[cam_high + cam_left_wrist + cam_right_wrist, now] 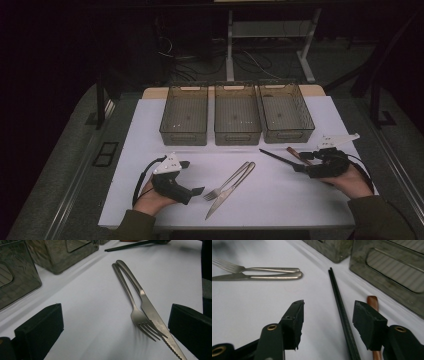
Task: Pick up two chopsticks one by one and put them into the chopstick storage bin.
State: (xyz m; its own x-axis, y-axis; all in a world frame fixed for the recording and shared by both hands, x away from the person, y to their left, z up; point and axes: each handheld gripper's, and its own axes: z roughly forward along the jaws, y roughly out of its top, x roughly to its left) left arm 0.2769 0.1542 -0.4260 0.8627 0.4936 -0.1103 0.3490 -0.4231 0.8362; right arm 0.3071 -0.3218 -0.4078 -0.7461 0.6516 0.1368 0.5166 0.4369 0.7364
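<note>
chopsticks (342, 320) cut off below, knife (160, 325) tip cropped

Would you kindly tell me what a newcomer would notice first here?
Three smoky bins stand in a row at the table's far side. Mid-table, a fork and knife lie side by side. At the right, open right tongs straddle black chopsticks.
</note>
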